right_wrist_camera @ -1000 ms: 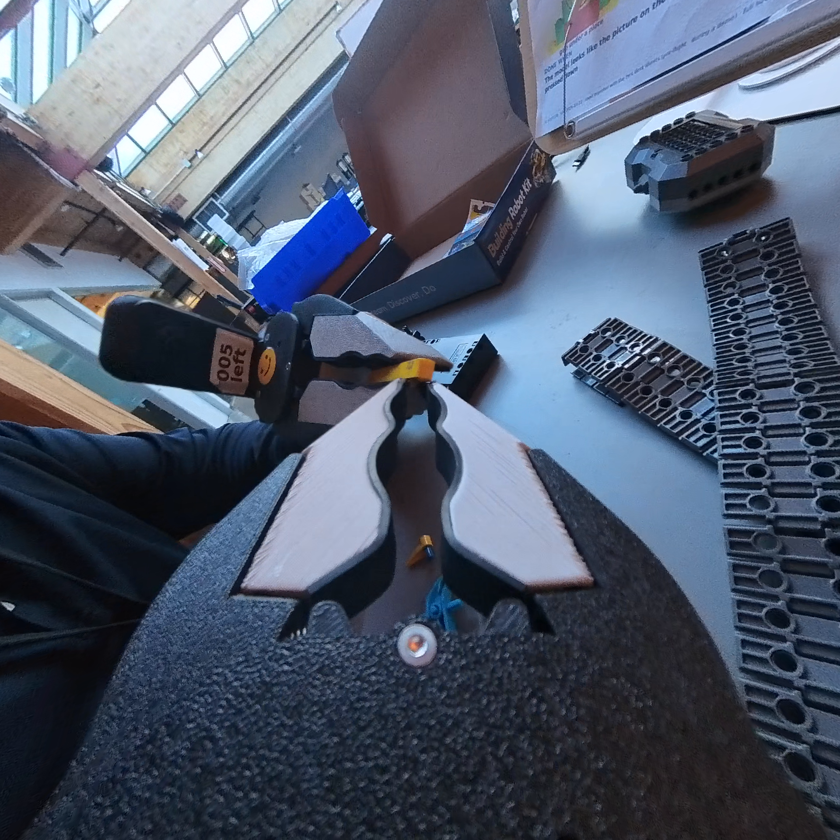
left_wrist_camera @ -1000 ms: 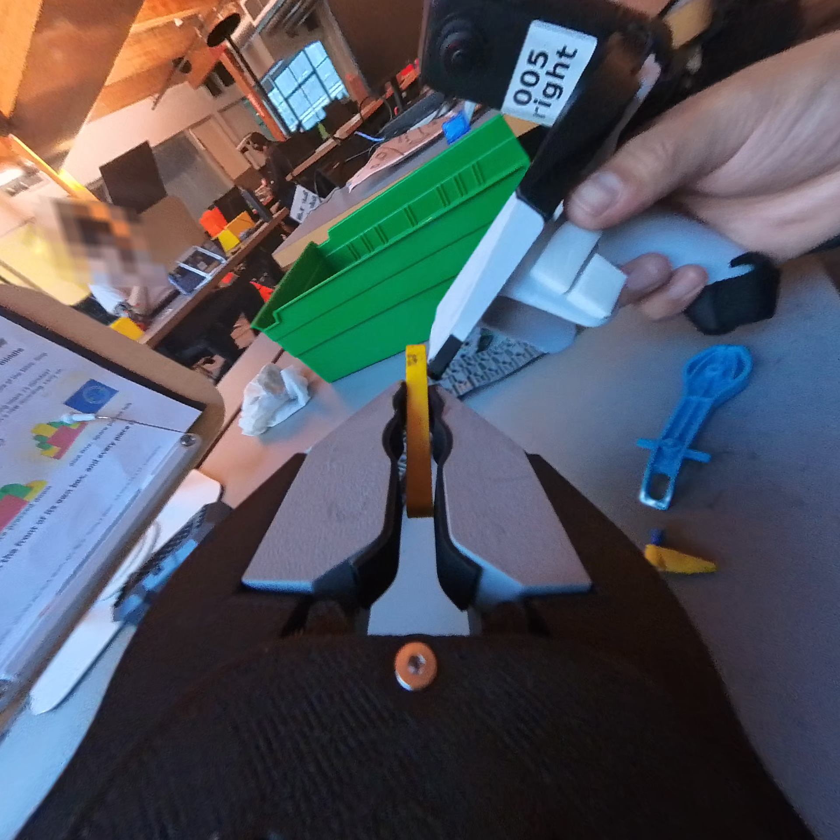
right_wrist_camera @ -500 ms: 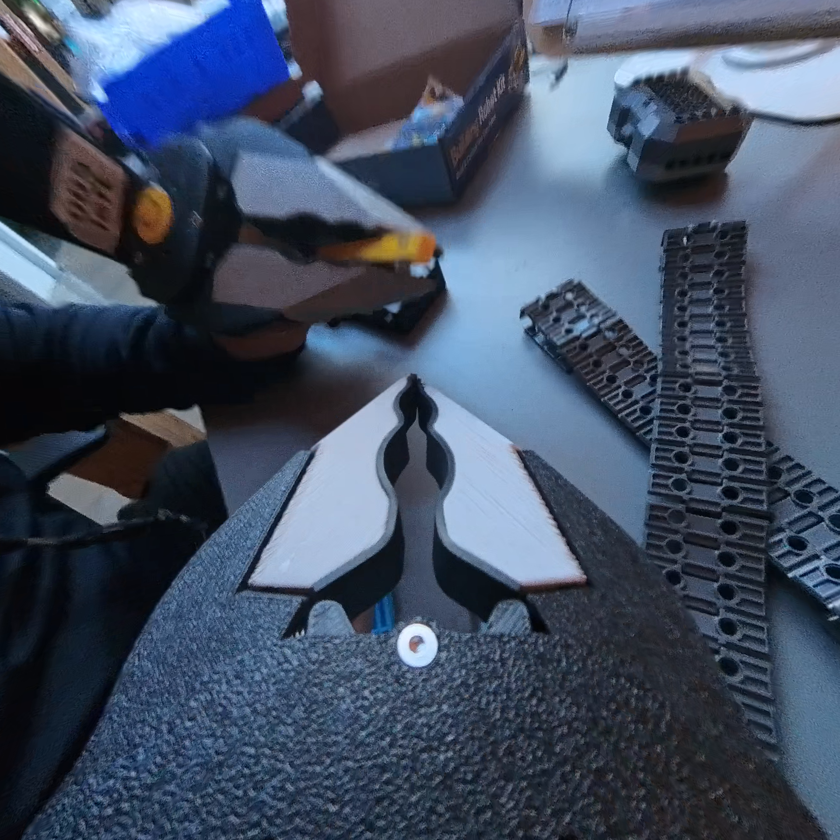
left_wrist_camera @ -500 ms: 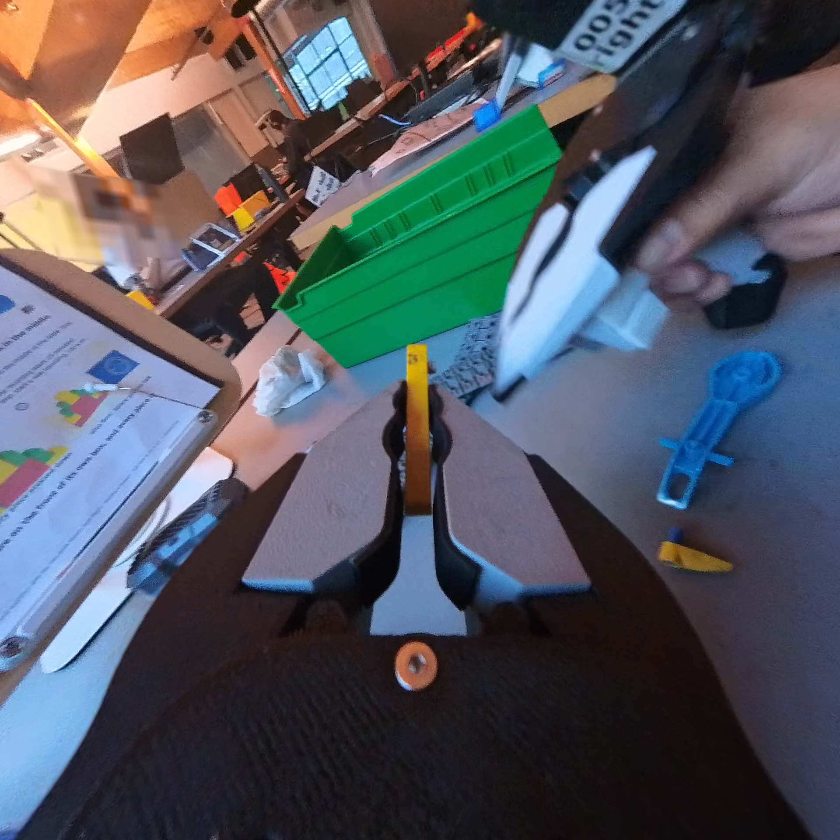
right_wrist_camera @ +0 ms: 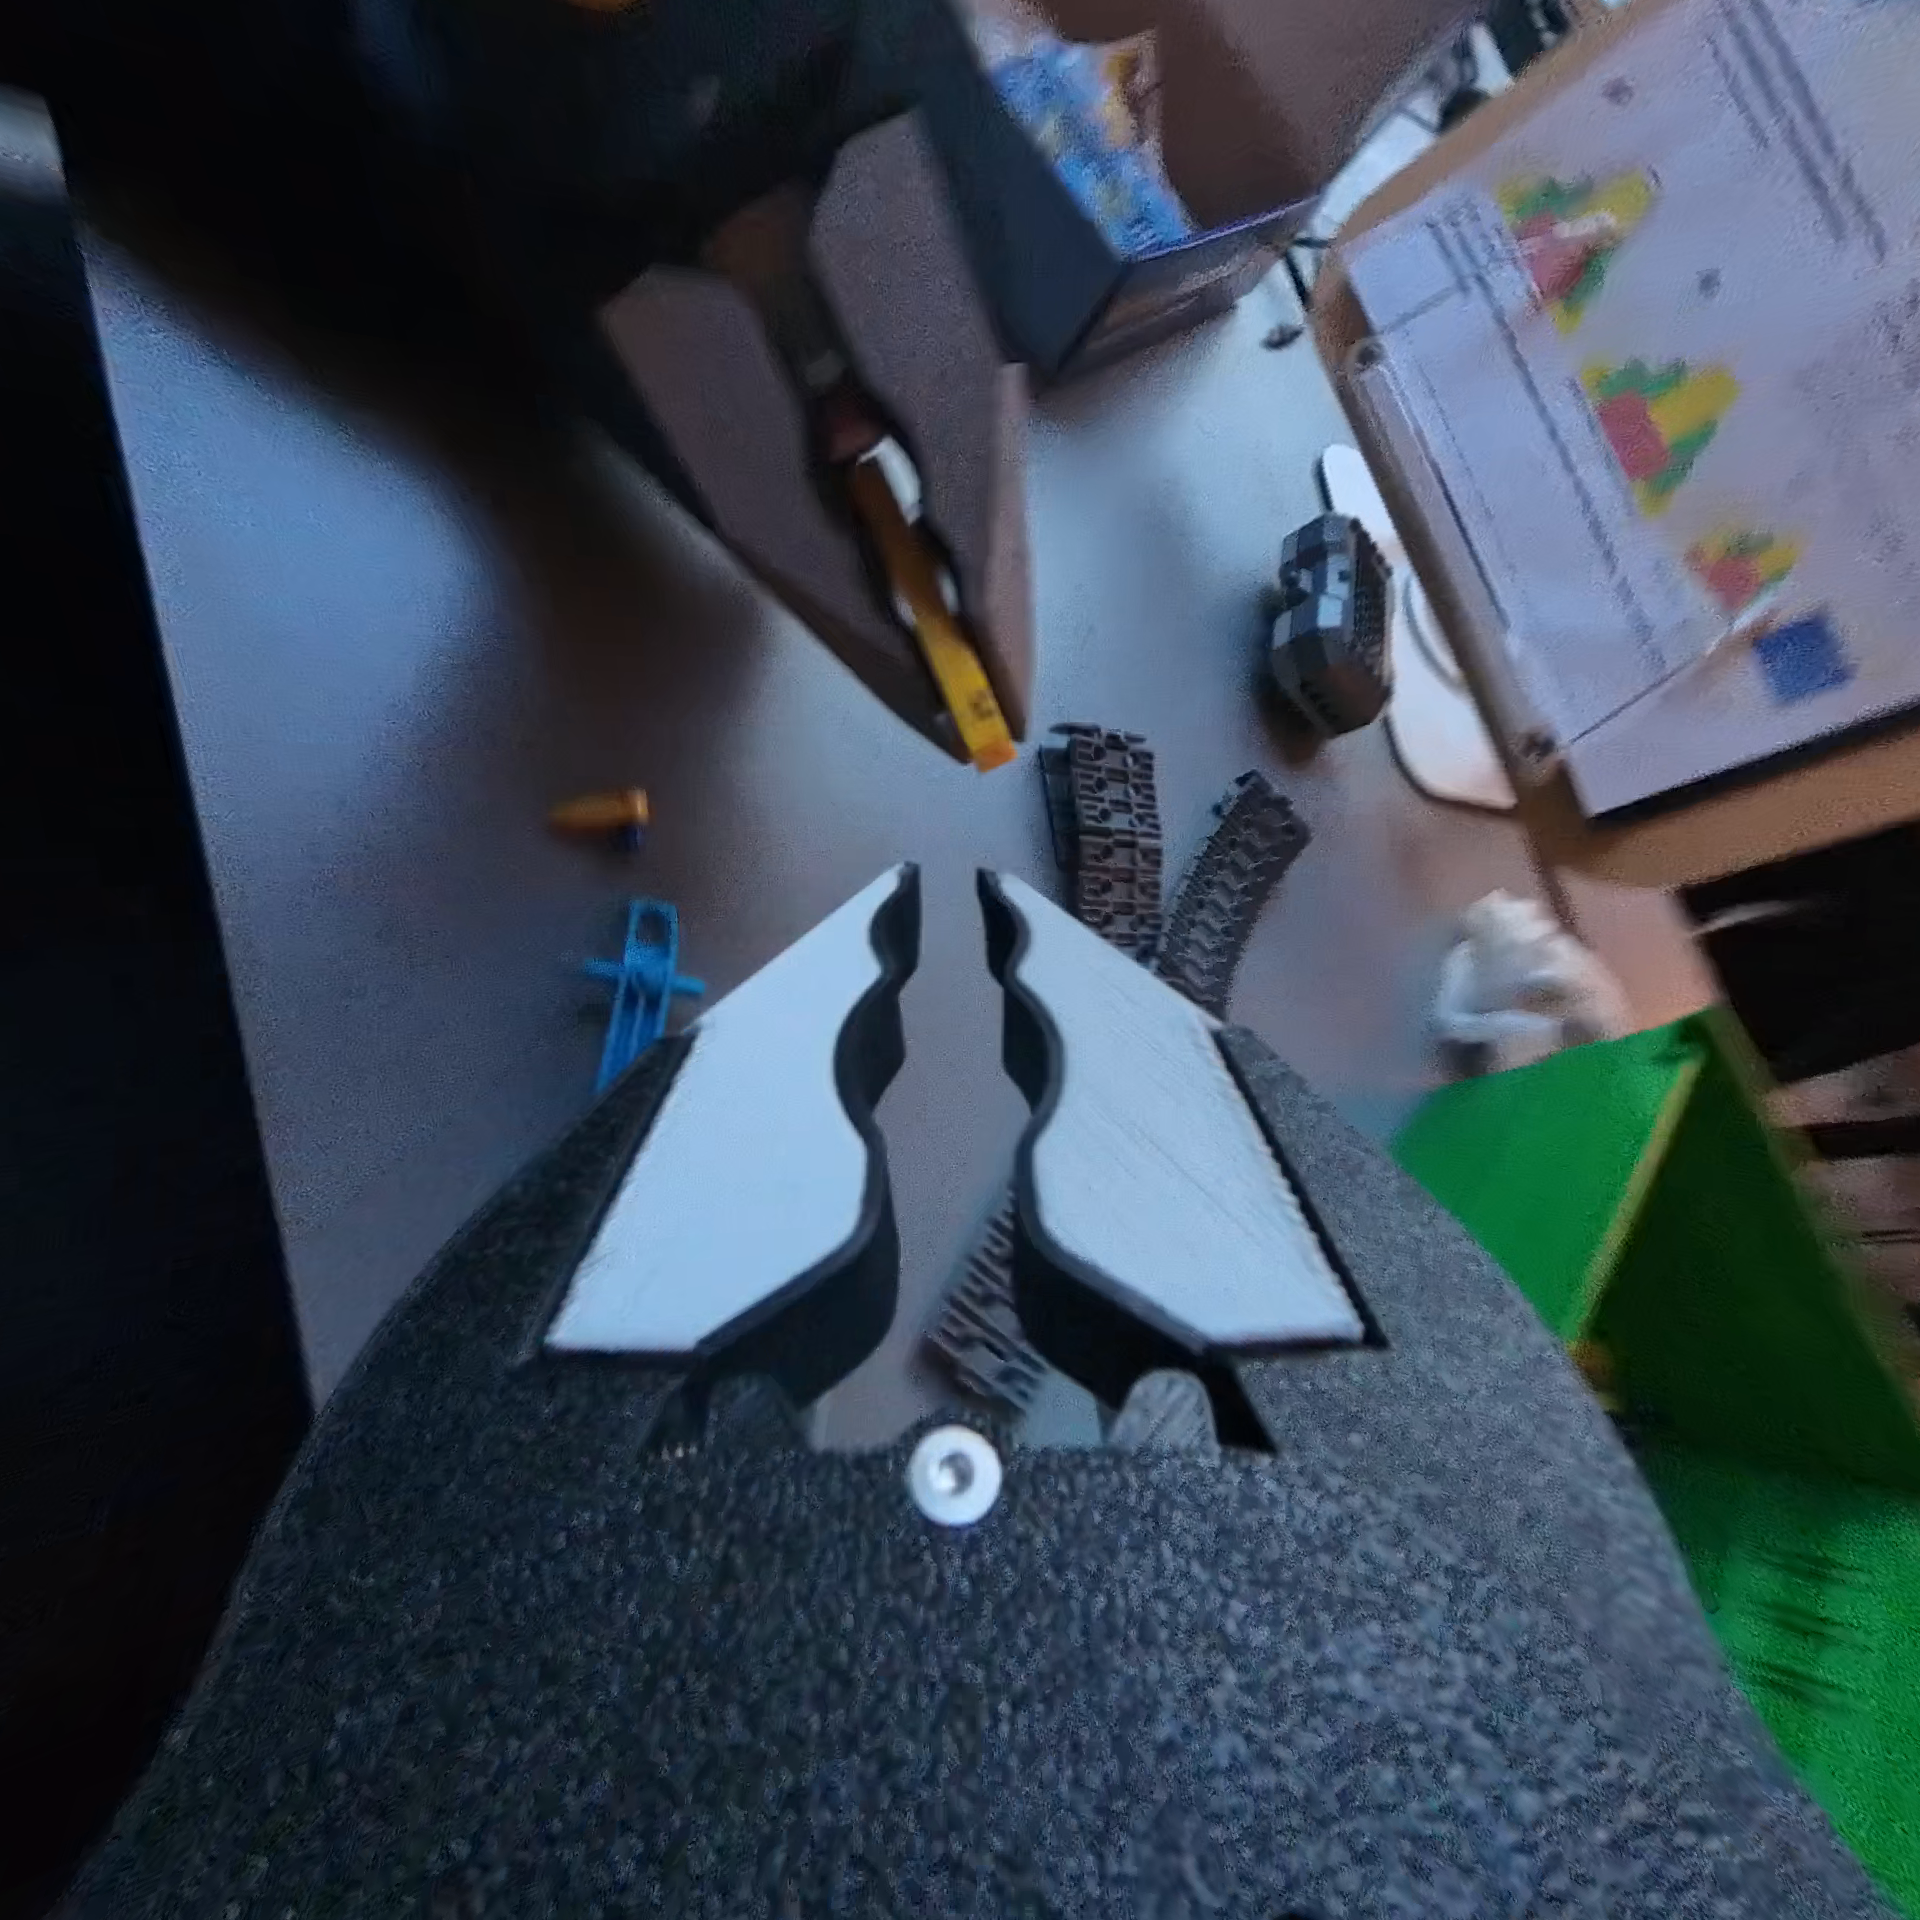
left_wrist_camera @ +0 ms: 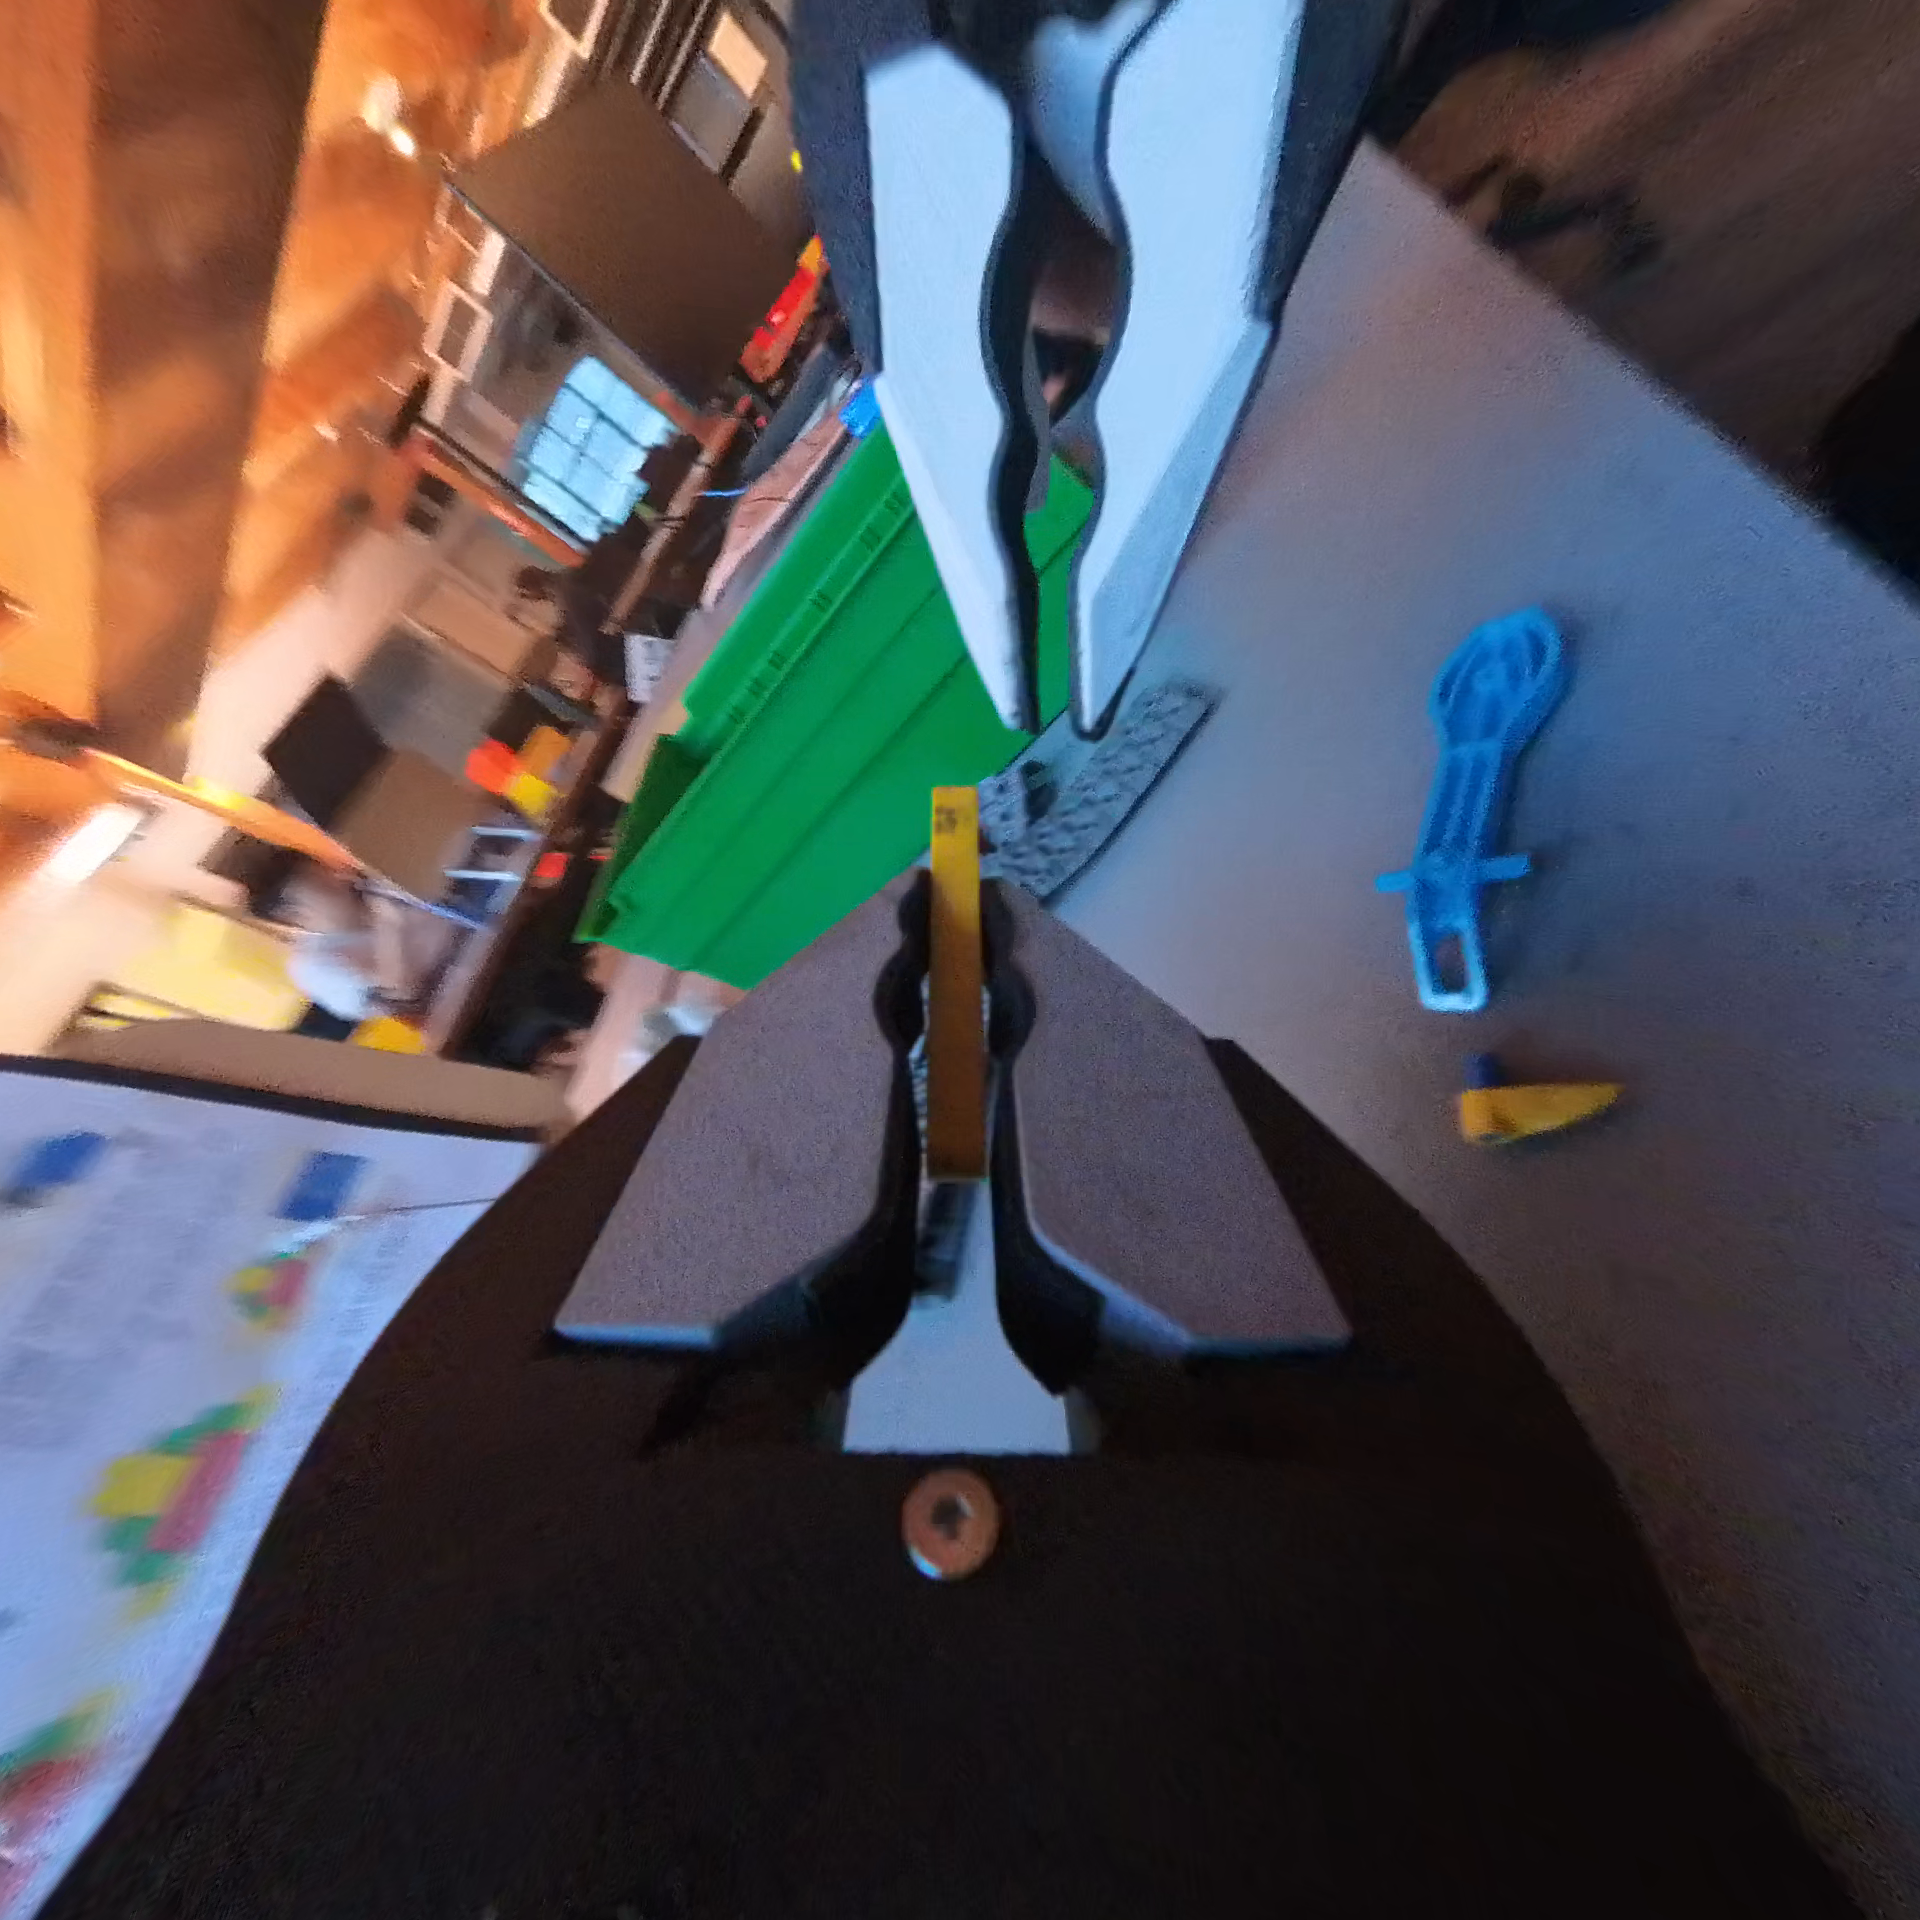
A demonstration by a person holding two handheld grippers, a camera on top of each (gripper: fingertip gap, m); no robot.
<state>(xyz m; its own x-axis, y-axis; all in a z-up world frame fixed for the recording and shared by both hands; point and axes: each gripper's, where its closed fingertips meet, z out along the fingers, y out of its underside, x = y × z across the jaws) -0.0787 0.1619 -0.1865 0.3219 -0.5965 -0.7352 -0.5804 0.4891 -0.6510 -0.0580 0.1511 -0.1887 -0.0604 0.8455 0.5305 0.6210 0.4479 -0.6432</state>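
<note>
Green bin (left_wrist_camera: 831, 748) behind grey track strips (right_wrist_camera: 1112, 831)

Left gripper (left_wrist_camera: 956, 894): black textured housing, two flat tan-faced fingers (left_wrist_camera: 769, 1153) edged in wavy black rubber, one brass-toned screw (left_wrist_camera: 950, 1525) at centre. Right gripper (right_wrist_camera: 948, 883): black pebbled housing, pale grey-white fingers (right_wrist_camera: 748, 1132), same wavy black lining, one silver screw (right_wrist_camera: 954, 1475).

Grey table (right_wrist_camera: 436, 644), blue tool (left_wrist_camera: 1475, 790).
</note>
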